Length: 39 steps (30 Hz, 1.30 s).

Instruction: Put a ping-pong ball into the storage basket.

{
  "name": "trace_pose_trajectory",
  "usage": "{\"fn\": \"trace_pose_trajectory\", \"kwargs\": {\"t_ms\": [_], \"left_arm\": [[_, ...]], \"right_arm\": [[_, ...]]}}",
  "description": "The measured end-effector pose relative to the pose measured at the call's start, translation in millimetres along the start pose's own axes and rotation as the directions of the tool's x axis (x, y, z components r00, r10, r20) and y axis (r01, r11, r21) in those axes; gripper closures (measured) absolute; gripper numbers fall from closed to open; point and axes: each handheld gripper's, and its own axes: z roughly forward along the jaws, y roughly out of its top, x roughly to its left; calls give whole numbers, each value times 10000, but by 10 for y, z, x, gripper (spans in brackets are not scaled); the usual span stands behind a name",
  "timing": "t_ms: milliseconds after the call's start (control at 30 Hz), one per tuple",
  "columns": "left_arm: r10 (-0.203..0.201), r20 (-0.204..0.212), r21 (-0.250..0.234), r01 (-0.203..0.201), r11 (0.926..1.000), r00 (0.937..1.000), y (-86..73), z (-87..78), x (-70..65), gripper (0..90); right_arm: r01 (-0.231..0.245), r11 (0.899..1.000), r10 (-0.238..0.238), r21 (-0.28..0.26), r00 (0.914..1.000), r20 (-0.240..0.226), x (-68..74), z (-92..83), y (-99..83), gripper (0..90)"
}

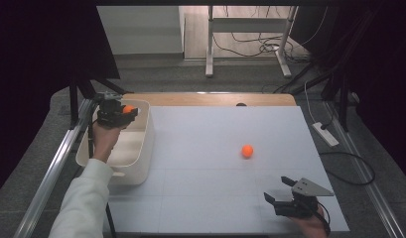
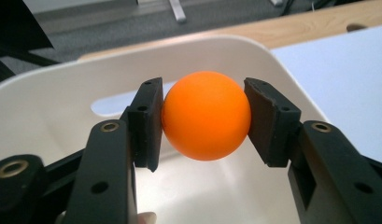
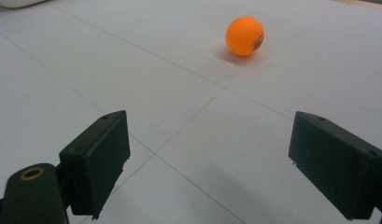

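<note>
Left gripper (image 2: 205, 122) clamps an orange ball (image 2: 206, 122) over the white bin (image 1: 141, 148); right gripper (image 3: 209, 163) jaws wide, well right of bin, second ball (image 3: 244, 36) ahead.

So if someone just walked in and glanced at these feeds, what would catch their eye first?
Most likely the bright orange ball clamped in the left tool, held over the far end of the white bin at the table's left edge. Next, the second orange ball lying alone on the pale mat, near the middle. The right tool waits open at the near right, pointed toward that ball.
</note>
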Motion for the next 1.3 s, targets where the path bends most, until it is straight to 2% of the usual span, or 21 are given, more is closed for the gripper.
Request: {"fn": "trace_pose_trajectory", "kwargs": {"t_ms": [133,200,500,633,733,833,1100,1167,1300], "left_arm": [[69,181,693,-82,9976,9998,-4,53,-13,500],[151,201,834,-167,9964,9997,2,60,-19,500],[212,311,807,-236,9965,9993,26,34,-36,497],[87,420,598,-112,9981,9991,30,-2,-24,446],[-102,513,299,87,9995,9986,38,-26,-25,308],[-193,652,11,193,9998,9977,48,-76,-36,237],[-128,1468,-726,237,9971,9891,49,-266,-104,183],[-136,1715,-898,294,9955,9851,47,-305,-121,182],[177,2158,-1380,126,9903,9763,43,-415,-208,179]], "right_arm": [[-5,10000,5,-2,10000,-34,1,4,0,125],[-2,10000,2,2,10000,-34,2,4,1,125],[-13,10000,13,-2,10000,-19,-1,4,0,125],[-11,10000,11,-37,10000,-16,3,-3,5,125],[10,10000,-10,-36,10000,-31,6,-3,6,125],[10,10000,-10,-47,10000,-16,4,-5,6,125],[4,10000,-5,-78,10000,-82,0,3,10,125],[10,10000,-11,-69,9999,-104,1,6,11,125],[0,10000,-1,-66,9999,-123,-6,8,10,125]]}}
